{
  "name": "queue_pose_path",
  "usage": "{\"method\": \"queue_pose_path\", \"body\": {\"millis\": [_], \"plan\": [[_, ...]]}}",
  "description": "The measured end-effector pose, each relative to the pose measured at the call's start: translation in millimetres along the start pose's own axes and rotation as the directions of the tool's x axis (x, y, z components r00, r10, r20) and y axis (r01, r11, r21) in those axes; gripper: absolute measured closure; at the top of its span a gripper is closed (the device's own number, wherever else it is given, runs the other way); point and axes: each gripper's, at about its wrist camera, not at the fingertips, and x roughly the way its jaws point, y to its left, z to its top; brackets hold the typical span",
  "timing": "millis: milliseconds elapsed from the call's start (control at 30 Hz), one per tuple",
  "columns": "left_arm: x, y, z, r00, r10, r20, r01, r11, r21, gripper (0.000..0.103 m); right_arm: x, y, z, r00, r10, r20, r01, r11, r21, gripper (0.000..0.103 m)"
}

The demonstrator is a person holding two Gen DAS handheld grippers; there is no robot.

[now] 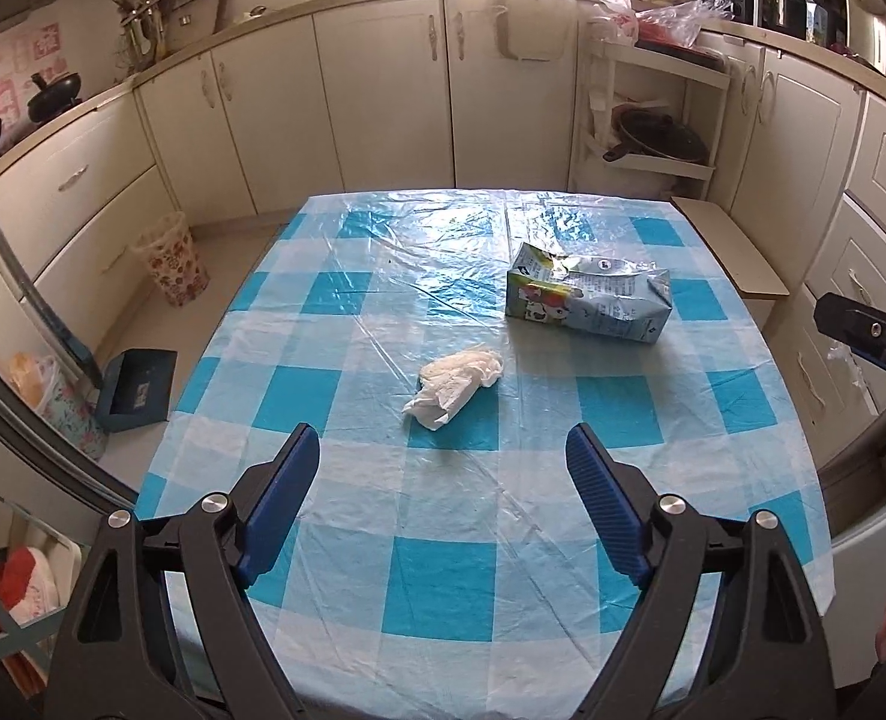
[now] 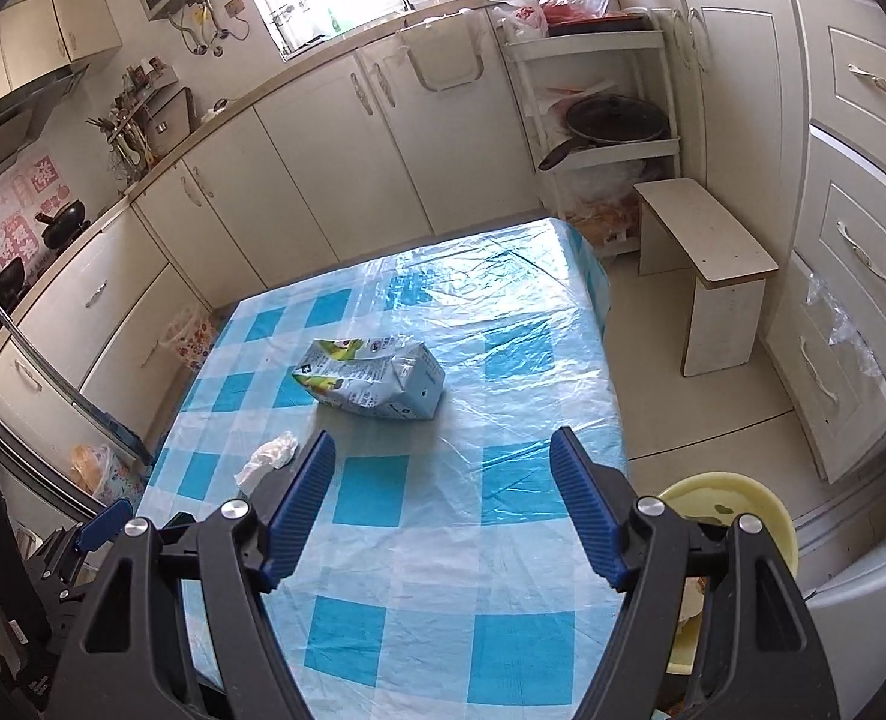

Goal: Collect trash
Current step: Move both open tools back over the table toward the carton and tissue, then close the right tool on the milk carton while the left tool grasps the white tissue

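Observation:
A crumpled white tissue (image 1: pixel 454 381) lies mid-table on the blue-checked tablecloth (image 1: pixel 443 570). A crushed milk carton (image 1: pixel 589 300) lies on its side behind it to the right. My left gripper (image 1: pixel 443 450) is open and empty, above the table just short of the tissue. My right gripper (image 2: pixel 443 453) is open and empty, just short of the carton (image 2: pixel 377 381), with the tissue (image 2: pixel 269 456) to its left. The left gripper (image 2: pixel 104 522) shows at the right wrist view's lower left, and the right gripper's fingertip (image 1: pixel 862 330) at the left wrist view's right edge.
A floral waste bin (image 1: pixel 173 267) stands on the floor left of the table, with a blue dustpan (image 1: pixel 137 390) nearer. A yellow basin (image 2: pixel 736 516) sits right of the table. A low wooden stool (image 2: pixel 706 258) and a white rack with a pan (image 2: pixel 610 120) stand beyond.

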Motion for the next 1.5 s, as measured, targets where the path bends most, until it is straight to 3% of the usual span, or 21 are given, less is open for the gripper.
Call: {"method": "queue_pose_path", "body": {"millis": [333, 500, 733, 967, 1200, 1500], "plan": [[8.3, 11.2, 3.7, 0.999, -0.026, -0.032, 0.026, 1.0, -0.007, 0.019, 14.7, 21.8, 0.6, 1.0, -0.011, -0.019, 0.01, 0.997, -0.074, 0.028], [28.5, 23.1, 7.9, 0.993, -0.065, -0.101, 0.064, 0.998, -0.009, 0.018, 32.4, 40.7, 6.0, 0.999, -0.027, -0.029, 0.021, 0.982, -0.19, 0.016], [56.7, 29.9, 7.9, 0.982, -0.094, -0.167, 0.093, 0.996, -0.014, 0.018, 71.8, 42.4, 10.6, 0.993, -0.047, -0.105, 0.023, 0.976, -0.216, 0.016], [85.6, 31.1, 16.0, 0.971, -0.112, -0.21, 0.1, 0.993, -0.069, 0.018, 92.6, 58.8, 22.2, 0.994, -0.059, -0.092, 0.026, 0.947, -0.322, 0.016], [110.1, 21.5, 29.4, 0.966, -0.125, -0.227, 0.119, 0.992, -0.039, 0.018, 121.2, 63.6, 39.0, 0.991, 0.059, -0.121, -0.103, 0.91, -0.402, 0.012], [125.8, 11.5, 34.8, 0.96, -0.135, -0.246, 0.145, 0.989, 0.021, 0.018, 167.8, 68.5, 58.1, 0.969, 0.133, -0.207, -0.216, 0.863, -0.456, 0.012]]}}
